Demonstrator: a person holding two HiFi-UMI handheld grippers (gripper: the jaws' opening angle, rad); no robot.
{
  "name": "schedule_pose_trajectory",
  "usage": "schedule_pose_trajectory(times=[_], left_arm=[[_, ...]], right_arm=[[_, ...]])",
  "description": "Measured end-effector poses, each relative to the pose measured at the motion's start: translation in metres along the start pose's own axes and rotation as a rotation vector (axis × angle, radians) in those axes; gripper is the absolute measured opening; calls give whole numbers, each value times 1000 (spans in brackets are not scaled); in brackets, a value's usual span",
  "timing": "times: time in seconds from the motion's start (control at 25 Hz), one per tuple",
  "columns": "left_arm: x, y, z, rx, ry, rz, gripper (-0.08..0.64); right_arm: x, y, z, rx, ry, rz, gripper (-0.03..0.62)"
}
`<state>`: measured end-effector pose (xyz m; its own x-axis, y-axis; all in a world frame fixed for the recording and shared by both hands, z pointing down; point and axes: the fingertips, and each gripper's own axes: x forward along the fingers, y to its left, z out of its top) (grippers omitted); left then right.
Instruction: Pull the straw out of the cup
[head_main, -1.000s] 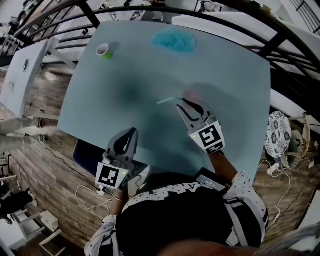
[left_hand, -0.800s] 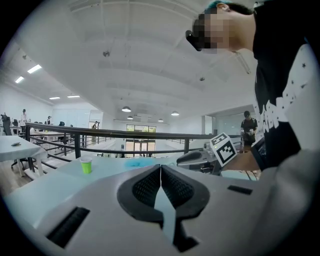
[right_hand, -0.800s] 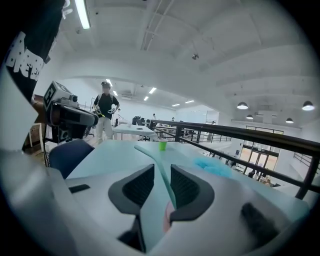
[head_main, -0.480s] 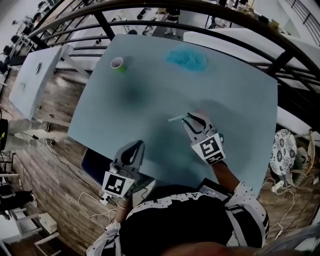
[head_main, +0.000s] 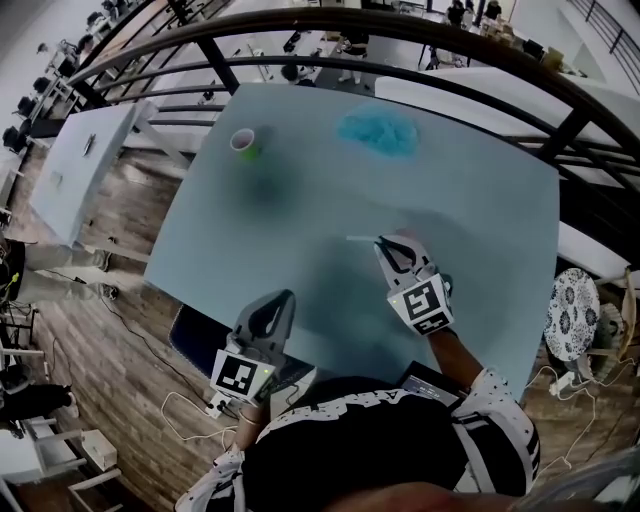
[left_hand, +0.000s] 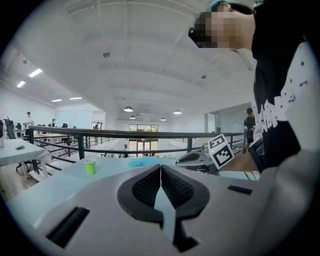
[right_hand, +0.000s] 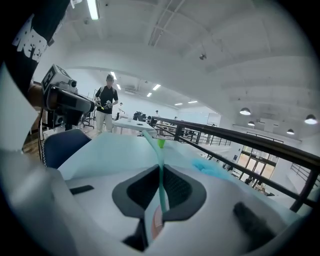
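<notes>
A small green cup (head_main: 245, 143) with a pale rim stands at the far left of the pale blue table (head_main: 300, 250); it also shows as the cup (left_hand: 90, 165) in the left gripper view. My right gripper (head_main: 383, 243) sits near the table's middle, shut on a thin pale straw (head_main: 360, 239) that sticks out to the left. In the right gripper view the straw (right_hand: 152, 145) rises from between the closed jaws of the right gripper (right_hand: 161, 172). My left gripper (head_main: 282, 300) hangs over the table's near edge, shut and holding nothing; the left gripper (left_hand: 160, 170) has its pads pressed together.
A crumpled blue cloth (head_main: 378, 132) lies at the table's far middle. Black railings (head_main: 300, 25) curve round the table. A dark chair (head_main: 195, 335) stands below the near left edge, and a white table (head_main: 80, 170) is off to the left.
The view has shifted so the table sits lower and farther right. The right gripper, still holding the straw, has drifted slightly right and nearer; the left gripper keeps its place at the edge.
</notes>
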<state>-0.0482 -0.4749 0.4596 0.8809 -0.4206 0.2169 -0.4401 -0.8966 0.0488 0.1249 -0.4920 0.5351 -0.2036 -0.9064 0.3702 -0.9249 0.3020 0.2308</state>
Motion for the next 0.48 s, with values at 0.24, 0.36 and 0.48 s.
schedule_pose_trajectory(times=[0.24, 0.36, 0.48], left_arm=[[0, -10, 2, 16, 2, -4, 14], [7, -15, 1, 26, -1, -10, 14], [12, -20, -1, 29, 9, -12, 14]], right_arm=[[-7, 2, -2, -5, -18, 11, 40], [-9, -4, -4, -4, -38, 0, 40], [-13, -12, -2, -4, -46, -15, 40]])
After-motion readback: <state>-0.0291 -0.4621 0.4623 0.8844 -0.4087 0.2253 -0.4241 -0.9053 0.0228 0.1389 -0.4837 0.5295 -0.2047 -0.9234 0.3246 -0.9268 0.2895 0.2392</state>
